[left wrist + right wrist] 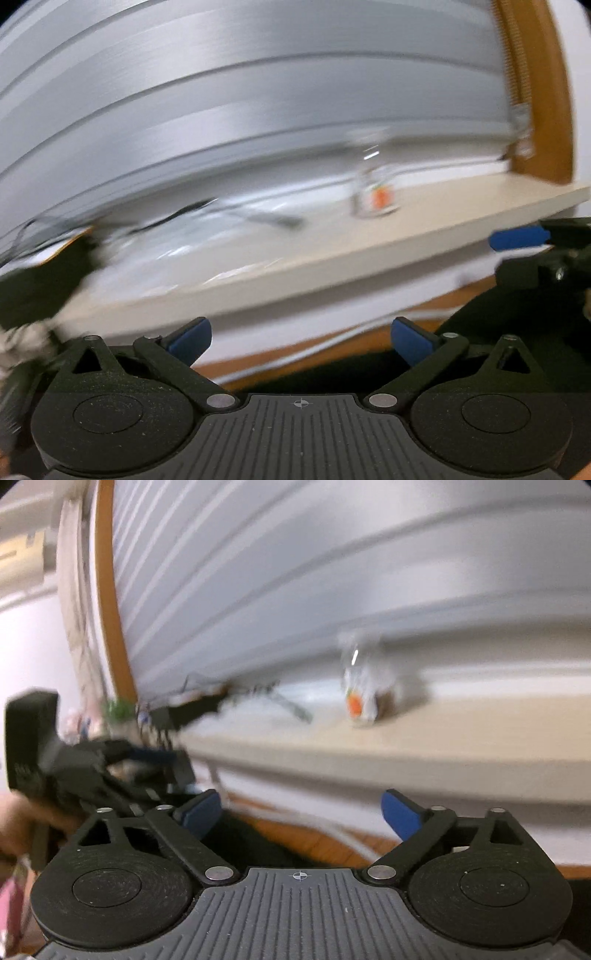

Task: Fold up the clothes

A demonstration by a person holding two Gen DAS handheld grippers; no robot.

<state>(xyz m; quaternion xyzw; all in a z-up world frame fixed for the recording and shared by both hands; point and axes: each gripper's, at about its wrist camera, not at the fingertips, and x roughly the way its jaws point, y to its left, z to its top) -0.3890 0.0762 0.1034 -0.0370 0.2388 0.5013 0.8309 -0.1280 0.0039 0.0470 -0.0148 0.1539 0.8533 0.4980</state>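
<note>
my left gripper (301,341) and right gripper (301,814) were both spread wide, pinching nothing, facing a beige table (424,236) bearing a blurred clear jar (360,698).

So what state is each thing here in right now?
Left tongs: open, nothing between them.
Right tongs: open, nothing between them.
Bottle: upright on the table, clear, too blurred to tell if capped.
Table: carries the bottle and a dark blurred item at its left.
</note>
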